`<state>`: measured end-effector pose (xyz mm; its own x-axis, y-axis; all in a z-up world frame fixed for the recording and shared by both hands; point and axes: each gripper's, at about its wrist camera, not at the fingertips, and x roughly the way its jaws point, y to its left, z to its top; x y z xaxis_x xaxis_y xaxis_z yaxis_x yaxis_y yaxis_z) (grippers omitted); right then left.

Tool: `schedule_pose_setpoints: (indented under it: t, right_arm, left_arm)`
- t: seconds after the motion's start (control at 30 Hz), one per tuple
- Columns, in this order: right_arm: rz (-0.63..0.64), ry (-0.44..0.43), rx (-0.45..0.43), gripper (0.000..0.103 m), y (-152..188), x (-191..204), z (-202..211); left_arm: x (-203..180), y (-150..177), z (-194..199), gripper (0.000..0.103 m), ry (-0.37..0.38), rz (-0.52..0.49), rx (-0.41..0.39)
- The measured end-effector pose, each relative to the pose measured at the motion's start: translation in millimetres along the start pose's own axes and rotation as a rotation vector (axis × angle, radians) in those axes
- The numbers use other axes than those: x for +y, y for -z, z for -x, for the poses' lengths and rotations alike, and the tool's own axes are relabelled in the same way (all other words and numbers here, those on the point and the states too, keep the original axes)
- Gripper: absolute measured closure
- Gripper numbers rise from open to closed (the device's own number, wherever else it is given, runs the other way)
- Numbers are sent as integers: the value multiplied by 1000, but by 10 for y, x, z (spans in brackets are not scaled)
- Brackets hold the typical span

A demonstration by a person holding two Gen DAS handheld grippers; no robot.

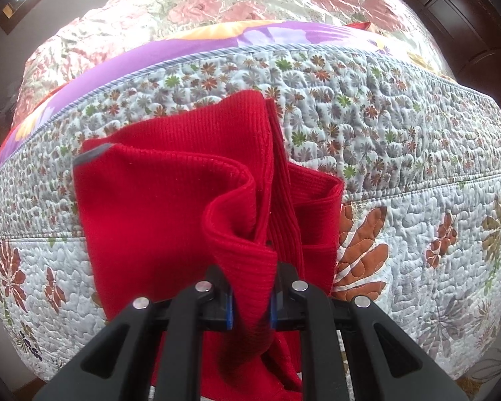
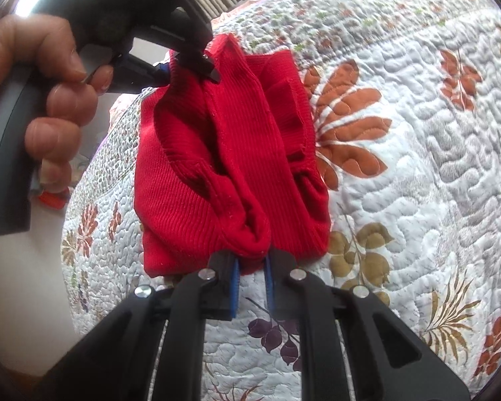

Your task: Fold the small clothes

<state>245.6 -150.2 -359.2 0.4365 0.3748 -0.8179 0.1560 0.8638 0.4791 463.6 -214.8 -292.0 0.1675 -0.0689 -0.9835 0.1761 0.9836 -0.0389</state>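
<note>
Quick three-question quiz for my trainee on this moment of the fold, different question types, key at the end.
1. True or false: both grippers are shut on the red knit garment.
2. What lies under the garment: A) a bare wooden table, B) a floral quilt, C) a sink?
3. Whose hand shows in the right wrist view?

Key: 1 true, left gripper and right gripper both pinch it. 2 B. 3 The person's, holding the left gripper.

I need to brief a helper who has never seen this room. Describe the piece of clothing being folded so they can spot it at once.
Start at the bed under the pale quilt stitched with orange and brown leaves. In front of it a red ribbed knit garment hangs bunched, pinched by the left gripper and the right gripper. It is the only plain, solid red fabric against all the floral prints.
</note>
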Motion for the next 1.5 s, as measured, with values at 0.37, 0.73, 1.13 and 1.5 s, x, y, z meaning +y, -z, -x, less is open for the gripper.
schedule_pose_setpoints:
  t: [0.37, 0.73, 1.13, 1.5]
  right_arm:
    - [-205, -161, 60, 95, 31, -491, -98]
    - [-297, -300, 134, 71, -33, -861, -318]
    - [-315, -365, 130, 58, -313, -1060, -140]
    - [-303, -541, 216, 58, -1735, -985, -790]
  left_arm:
    - [-133, 3, -120, 88, -92, 36, 0]
    - [-312, -32, 330, 49, 57, -2, -163]
    - [260, 761, 630, 45, 178, -136, -196]
    - [22, 1634, -13, 52, 343, -321, -73]
